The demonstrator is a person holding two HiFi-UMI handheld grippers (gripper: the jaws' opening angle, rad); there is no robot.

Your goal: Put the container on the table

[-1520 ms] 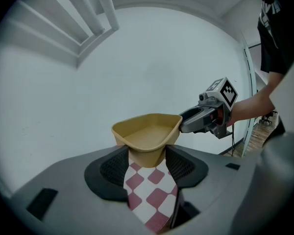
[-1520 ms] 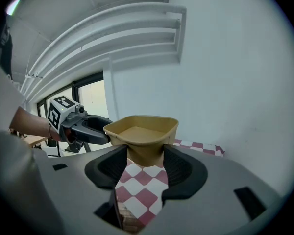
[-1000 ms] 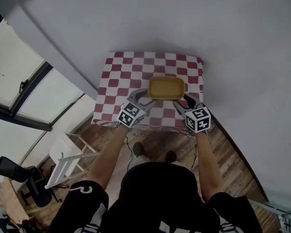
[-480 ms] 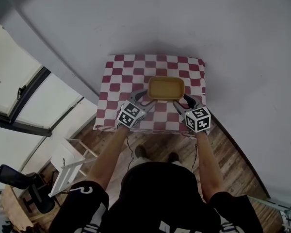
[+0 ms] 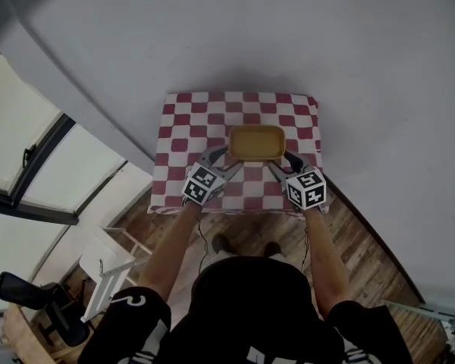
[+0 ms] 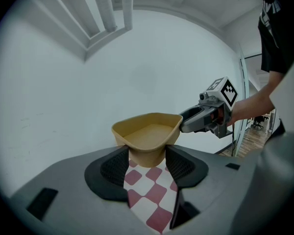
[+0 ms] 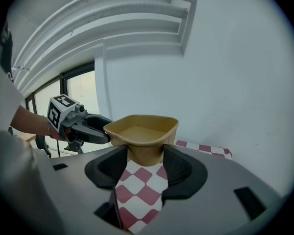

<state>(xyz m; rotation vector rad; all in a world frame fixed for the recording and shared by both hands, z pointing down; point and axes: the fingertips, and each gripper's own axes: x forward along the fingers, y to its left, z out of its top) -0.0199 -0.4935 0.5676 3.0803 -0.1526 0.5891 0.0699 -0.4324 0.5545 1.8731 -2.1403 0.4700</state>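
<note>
The empty tan rectangular plastic container (image 5: 256, 142) is hanging over the red-and-white checked table (image 5: 189, 120), the left gripper (image 5: 218, 155) and right gripper (image 5: 282, 160) each clamping one end between wide-set jaws.

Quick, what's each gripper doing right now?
Left gripper: closed on one end of the yellow container.
Right gripper: closed on its other end.

a table (image 5: 164, 136) wears a red-and-white checked cloth (image 5: 212, 112) (it hangs over the edges)
</note>
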